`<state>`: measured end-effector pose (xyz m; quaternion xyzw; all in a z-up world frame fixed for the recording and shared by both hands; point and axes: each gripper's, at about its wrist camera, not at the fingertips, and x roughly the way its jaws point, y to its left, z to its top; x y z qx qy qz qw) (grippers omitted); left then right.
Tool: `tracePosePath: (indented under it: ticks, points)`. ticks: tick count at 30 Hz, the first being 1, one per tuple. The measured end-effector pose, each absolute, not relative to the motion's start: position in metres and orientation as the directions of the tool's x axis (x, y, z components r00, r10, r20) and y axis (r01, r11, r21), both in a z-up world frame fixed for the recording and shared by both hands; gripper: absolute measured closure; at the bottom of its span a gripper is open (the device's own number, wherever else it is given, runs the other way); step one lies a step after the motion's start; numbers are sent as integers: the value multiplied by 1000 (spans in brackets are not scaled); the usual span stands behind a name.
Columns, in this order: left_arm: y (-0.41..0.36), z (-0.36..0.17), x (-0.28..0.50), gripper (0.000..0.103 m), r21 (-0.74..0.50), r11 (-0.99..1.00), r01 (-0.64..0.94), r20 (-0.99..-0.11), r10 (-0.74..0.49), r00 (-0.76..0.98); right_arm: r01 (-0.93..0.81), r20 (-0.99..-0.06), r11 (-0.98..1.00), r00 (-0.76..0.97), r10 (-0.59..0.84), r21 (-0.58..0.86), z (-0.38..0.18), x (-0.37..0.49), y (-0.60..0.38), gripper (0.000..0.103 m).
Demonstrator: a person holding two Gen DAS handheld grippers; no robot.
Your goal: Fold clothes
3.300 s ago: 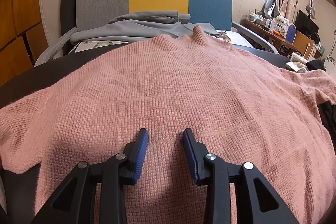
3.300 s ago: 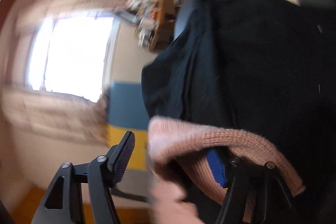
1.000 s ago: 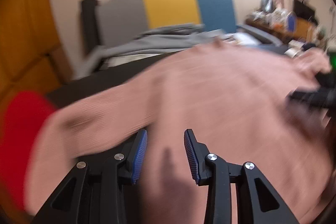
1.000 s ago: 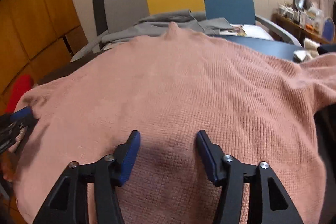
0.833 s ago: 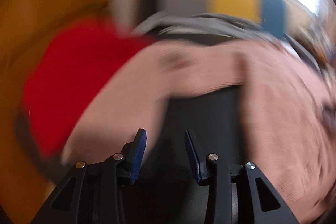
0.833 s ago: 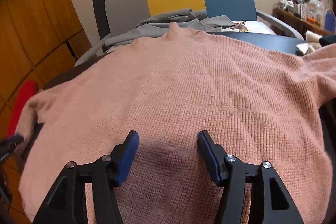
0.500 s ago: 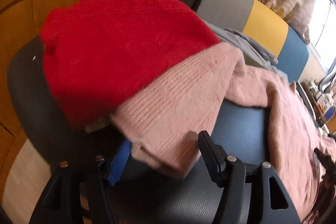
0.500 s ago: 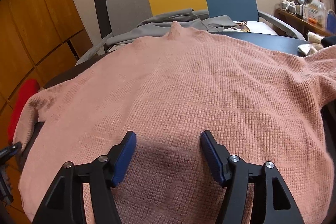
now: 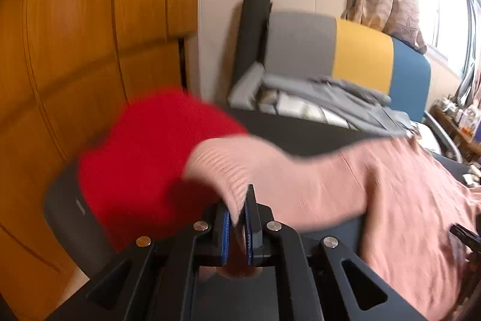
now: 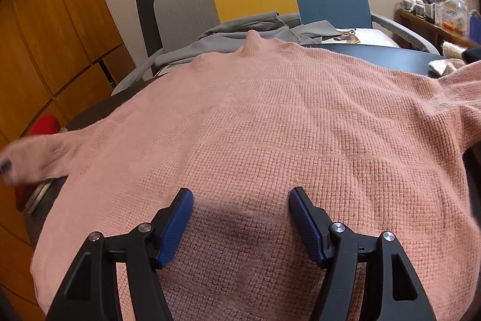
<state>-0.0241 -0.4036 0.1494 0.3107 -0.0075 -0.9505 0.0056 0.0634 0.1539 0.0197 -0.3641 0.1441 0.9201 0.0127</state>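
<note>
At 9 o'clock, the pink sweater [image 10: 285, 125] cuff is clamped in the left gripper [image 9: 237, 218], blurred. The right gripper [image 10: 240, 206] is held wide above it; the red garment [image 9: 144, 158] is partly hidden.

The dark counter [image 10: 375, 54] carries the pink sweater [image 10: 285, 125], spread flat across most of its surface. A red garment [image 9: 144, 158] lies at the left end of the counter, just beside the sweater's left sleeve [image 9: 240, 167]. The sleeve's cuff end is raised off the counter.
</note>
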Motion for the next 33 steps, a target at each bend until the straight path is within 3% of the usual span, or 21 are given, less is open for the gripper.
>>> tracePosePath:
  ticks: [4, 6, 12, 15, 19, 22, 25, 30, 33]
  points:
    - [-430, 173, -65, 96, 163, -986, 22, -578, -113, -808, -128, -673, -958, -735, -83, 257, 20, 63, 155, 35]
    - [-447, 167, -87, 96, 206, -978, 23, -615, -148, -774, -129, -673, -958, -735, -82, 257, 20, 63, 154, 35]
    - [-483, 103, -133, 93, 136, -987, 90, -778, -163, -607, -129, -677, -961, -732, -75, 246, 19, 63, 153, 34]
    - [-490, 102, -120, 81, 95, -989, 112, -752, -145, -643, -128, -679, -962, -730, -74, 242, 19, 62, 152, 33]
    - [-514, 113, -97, 79, 117, -961, 252, -694, -261, -672, -125, -682, -963, -728, -73, 238, 19, 62, 151, 32]
    - [-518, 134, -70, 79, 55, -934, 353, -607, -312, -731, -122, -680, -964, -730, -74, 236, 18, 61, 151, 31]
    - [-473, 147, -50, 77, 27, -970, 240, -513, -219, -830, -123, -680, -965, -729, -71, 232, 18, 61, 150, 31]
    - [-326, 118, -45, 76, -67, -976, -208, -587, 207, -783, -123, -682, -966, -729, -67, 226, 18, 61, 149, 31]
    - [-239, 97, -37, 76, -114, -916, -385, -606, 371, -704, -123, -681, -966, -729, -67, 226, 18, 61, 149, 31]
